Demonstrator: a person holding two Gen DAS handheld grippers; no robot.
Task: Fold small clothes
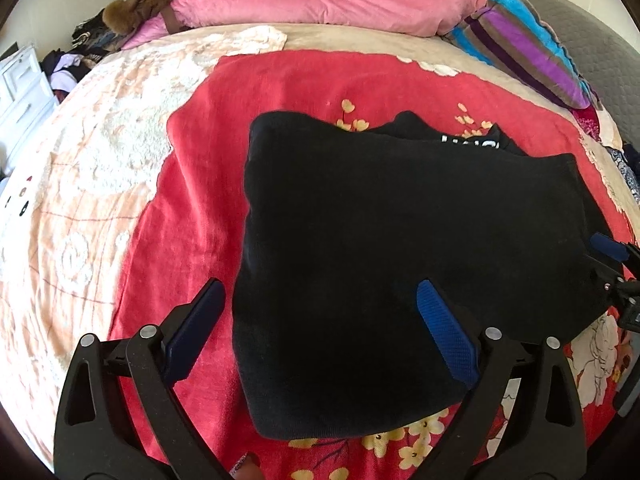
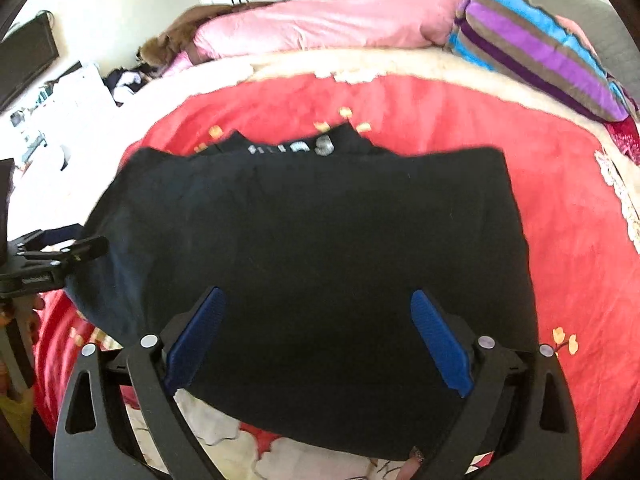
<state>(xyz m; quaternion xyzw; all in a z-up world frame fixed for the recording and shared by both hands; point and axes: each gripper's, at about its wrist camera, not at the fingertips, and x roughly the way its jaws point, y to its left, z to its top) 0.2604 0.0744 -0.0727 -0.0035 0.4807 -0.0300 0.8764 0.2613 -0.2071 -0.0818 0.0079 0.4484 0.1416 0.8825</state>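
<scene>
A black garment (image 1: 400,240) with white lettering (image 1: 472,145) at its far edge lies folded on a red flowered blanket (image 1: 192,200). My left gripper (image 1: 320,290) is open over the garment's near left edge, with one blue pad above the blanket, the other above the cloth, and nothing between them. In the right wrist view the same black garment (image 2: 320,232) fills the middle. My right gripper (image 2: 318,294) stands open above its near edge, holding nothing. Each gripper shows at the edge of the other's view: right gripper (image 1: 612,256), left gripper (image 2: 80,250).
The bed carries a peach and white blanket (image 1: 80,200) under the red one. A pink duvet (image 1: 320,0), a striped pillow (image 1: 528,44) and a brown fur-trimmed coat (image 1: 136,8) lie along the far side. White drawers (image 1: 20,92) and a heap of clothes (image 1: 76,68) stand at the left.
</scene>
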